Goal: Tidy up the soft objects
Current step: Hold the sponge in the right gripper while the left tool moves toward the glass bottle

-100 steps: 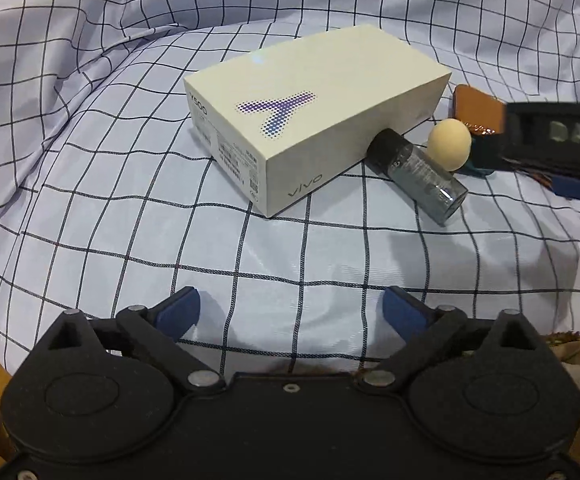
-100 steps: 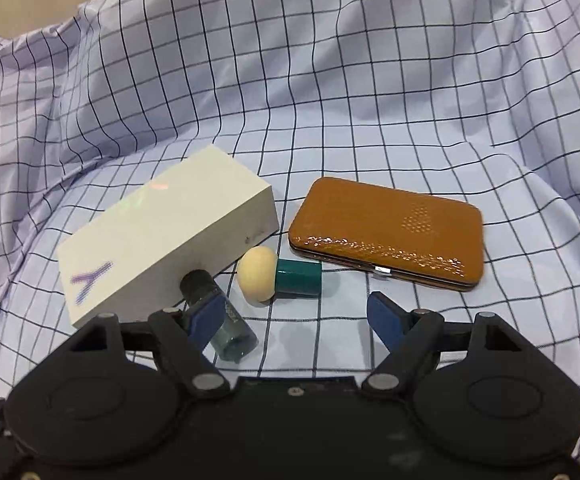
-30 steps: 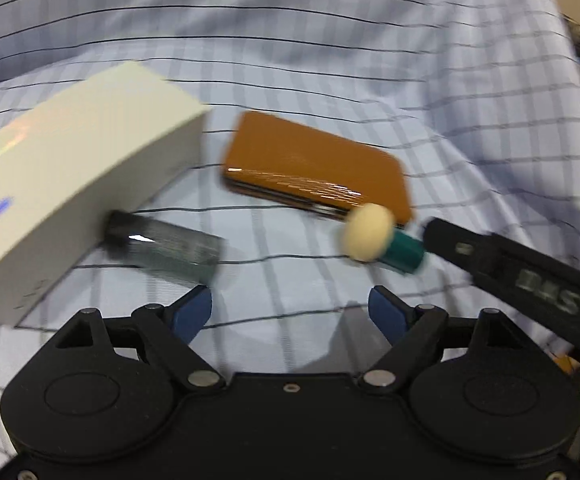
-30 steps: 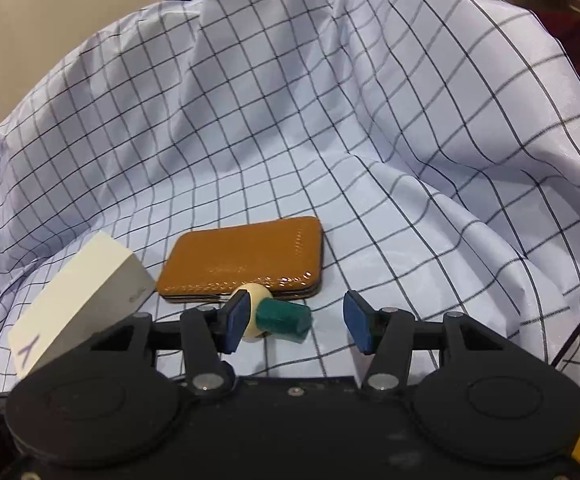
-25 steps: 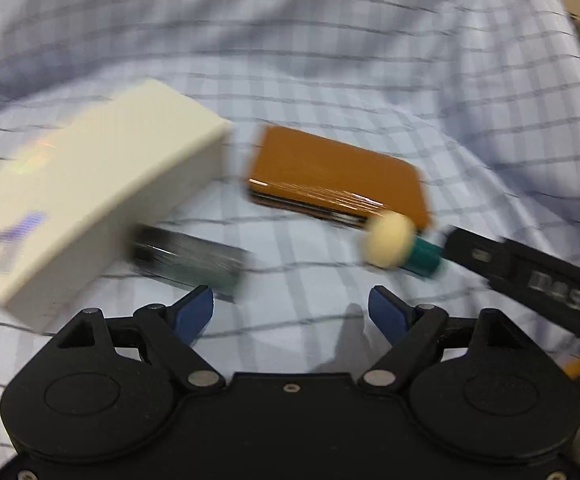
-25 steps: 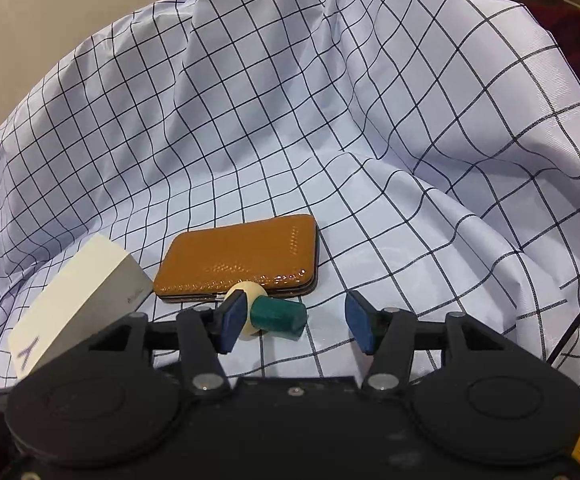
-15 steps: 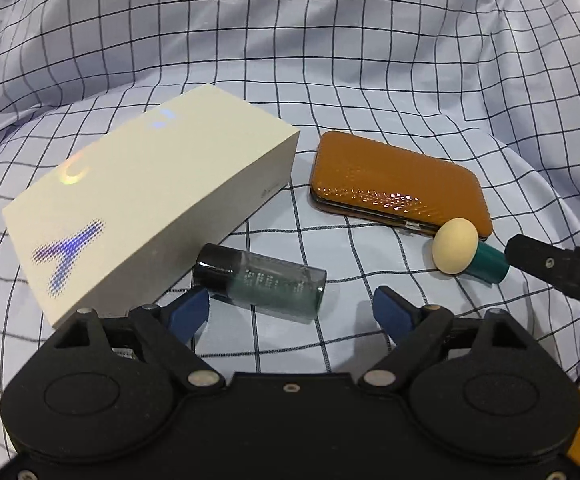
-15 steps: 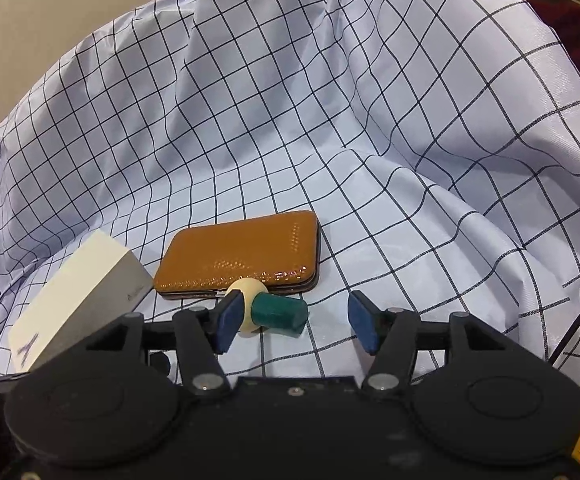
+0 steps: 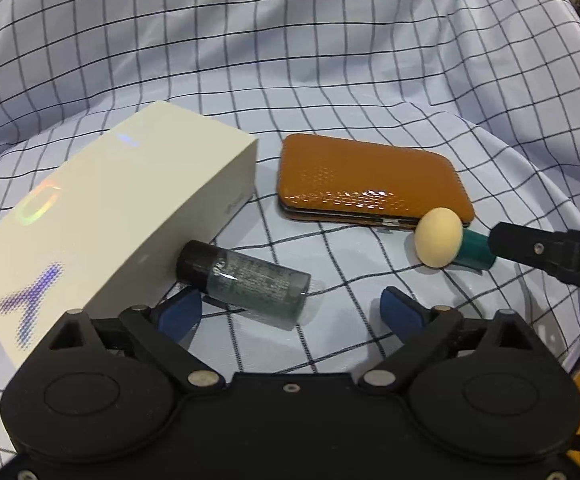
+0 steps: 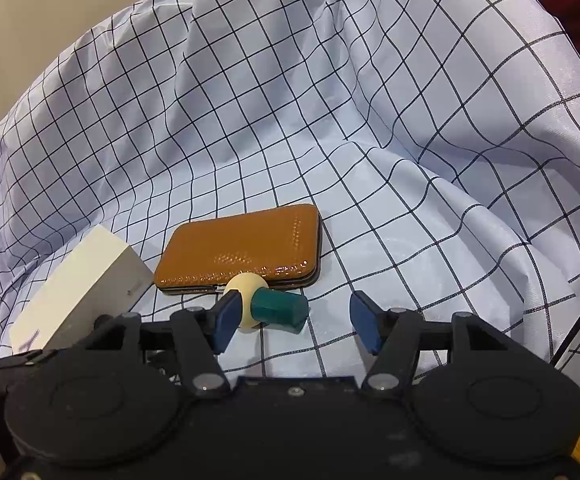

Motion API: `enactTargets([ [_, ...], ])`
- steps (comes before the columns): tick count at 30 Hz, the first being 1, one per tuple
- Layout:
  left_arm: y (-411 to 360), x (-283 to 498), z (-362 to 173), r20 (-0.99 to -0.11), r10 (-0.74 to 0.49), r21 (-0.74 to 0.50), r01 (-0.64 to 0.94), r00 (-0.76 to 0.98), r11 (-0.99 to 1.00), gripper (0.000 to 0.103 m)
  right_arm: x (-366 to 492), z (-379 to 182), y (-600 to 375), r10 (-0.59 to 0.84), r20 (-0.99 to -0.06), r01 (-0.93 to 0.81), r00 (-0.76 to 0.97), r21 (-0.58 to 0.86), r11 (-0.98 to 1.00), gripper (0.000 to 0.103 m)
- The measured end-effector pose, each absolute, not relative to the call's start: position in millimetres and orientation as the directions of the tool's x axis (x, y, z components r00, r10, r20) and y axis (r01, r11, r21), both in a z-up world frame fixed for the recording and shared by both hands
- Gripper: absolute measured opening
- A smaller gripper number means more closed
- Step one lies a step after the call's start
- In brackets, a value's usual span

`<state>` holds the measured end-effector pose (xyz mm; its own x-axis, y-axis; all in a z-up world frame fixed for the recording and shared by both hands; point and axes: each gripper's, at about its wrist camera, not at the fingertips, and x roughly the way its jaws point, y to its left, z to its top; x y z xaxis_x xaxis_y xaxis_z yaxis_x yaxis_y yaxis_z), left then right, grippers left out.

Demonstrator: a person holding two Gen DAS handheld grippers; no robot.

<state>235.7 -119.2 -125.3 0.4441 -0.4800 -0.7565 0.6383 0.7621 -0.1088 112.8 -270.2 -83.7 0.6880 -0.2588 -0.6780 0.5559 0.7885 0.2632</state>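
Right gripper (image 10: 292,322), jaws spread, straddles the cream-headed teal-handled sponge applicator (image 10: 268,306) at lower centre, its axis lying crosswise.

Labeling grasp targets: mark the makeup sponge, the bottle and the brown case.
makeup sponge (image 10: 278,312), right wrist view, on its green handle.
bottle (image 9: 250,286), left wrist view, on the clear body.
brown case (image 9: 366,184), left wrist view, on the top face.
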Motion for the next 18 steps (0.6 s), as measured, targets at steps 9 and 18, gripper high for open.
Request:
enactTargets([
  [9, -131, 225, -123, -0.740, -0.559, -0.157, 0.712, 0.375, 0.685, 0.093, 111, -85, -274, -0.262, -0.678, 0.573, 0.687, 0.282, 0.770, 0.061],
  [18, -146, 222, -121, -0.756, -0.542, -0.119, 0.736, 0.368, 0.667, 0.093, 115, -85, -275, -0.250, -0.698, 0.584, 0.671, 0.289, 0.759, 0.065],
])
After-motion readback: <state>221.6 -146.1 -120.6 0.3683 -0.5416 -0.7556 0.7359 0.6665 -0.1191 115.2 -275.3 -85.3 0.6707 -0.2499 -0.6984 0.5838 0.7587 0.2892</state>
